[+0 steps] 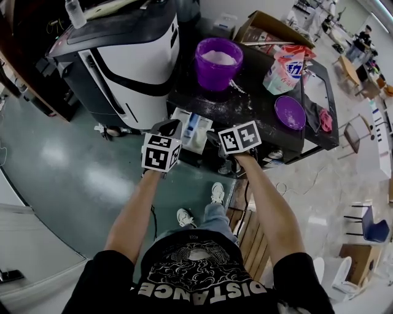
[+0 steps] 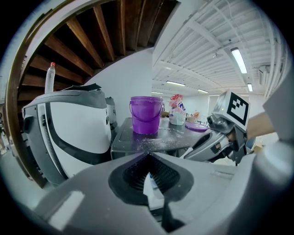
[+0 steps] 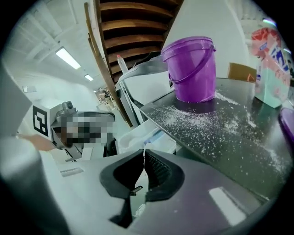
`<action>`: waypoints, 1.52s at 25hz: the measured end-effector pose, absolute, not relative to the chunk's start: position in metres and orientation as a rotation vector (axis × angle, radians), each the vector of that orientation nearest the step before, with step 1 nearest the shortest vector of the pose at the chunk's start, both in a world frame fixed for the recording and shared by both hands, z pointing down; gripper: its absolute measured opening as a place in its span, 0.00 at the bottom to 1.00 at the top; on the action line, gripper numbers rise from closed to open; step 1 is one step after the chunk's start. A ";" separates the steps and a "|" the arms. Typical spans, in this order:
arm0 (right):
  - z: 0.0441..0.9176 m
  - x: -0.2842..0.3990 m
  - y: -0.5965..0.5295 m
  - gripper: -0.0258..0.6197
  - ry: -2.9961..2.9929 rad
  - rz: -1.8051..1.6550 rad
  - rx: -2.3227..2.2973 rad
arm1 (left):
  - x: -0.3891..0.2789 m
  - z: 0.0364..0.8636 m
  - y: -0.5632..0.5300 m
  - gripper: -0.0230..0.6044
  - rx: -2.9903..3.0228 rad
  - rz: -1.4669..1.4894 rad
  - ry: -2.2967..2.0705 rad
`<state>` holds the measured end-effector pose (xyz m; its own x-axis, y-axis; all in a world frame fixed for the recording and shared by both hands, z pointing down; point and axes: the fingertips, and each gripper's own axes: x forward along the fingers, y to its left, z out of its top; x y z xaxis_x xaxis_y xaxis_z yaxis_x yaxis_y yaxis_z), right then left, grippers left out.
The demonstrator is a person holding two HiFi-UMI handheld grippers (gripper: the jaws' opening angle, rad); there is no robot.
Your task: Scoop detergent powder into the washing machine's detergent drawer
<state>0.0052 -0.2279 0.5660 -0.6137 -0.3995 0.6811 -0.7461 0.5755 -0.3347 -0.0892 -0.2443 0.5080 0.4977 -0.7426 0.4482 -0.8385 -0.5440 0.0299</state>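
- The left gripper (image 2: 147, 158) has its jaws pressed together at the tips, with nothing between them.
- The right gripper (image 3: 144, 151) is clenched the same way and is also empty.
- Both grippers hover side by side just in front of the washing machine (image 1: 258, 104), at the pulled-out detergent drawer (image 1: 191, 129).
- The drawer is white with a blue insert and juts from the machine's front, just below the dark top.
- A purple bucket (image 1: 218, 61) stands upright on that top, with white detergent powder (image 1: 218, 57) inside it.
- Spilled powder speckles the top around the bucket.
- Further right on the top are a detergent bag (image 1: 286, 68), a purple lid (image 1: 289, 111) and a red cloth (image 1: 325, 119).
- A white and black appliance (image 1: 132, 67) stands just beside the machine, with a bottle (image 1: 75, 13) on it.
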 end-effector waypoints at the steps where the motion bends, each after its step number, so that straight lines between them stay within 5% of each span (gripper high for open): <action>1: 0.565 0.004 -0.228 0.09 -2.262 0.805 0.906 | -0.090 0.508 -0.244 0.04 2.498 0.569 -1.349; 38: 0.564 -0.020 -0.213 0.09 -2.050 -0.214 0.635 | -0.091 0.509 -0.239 0.04 2.488 0.551 -1.353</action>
<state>-0.0195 -0.2135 0.5635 -0.4188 -0.5169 0.7466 -0.3518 0.8503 0.3915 -0.0907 -0.2389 0.5095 0.4958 -0.7469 0.4430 -0.8438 -0.5349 0.0425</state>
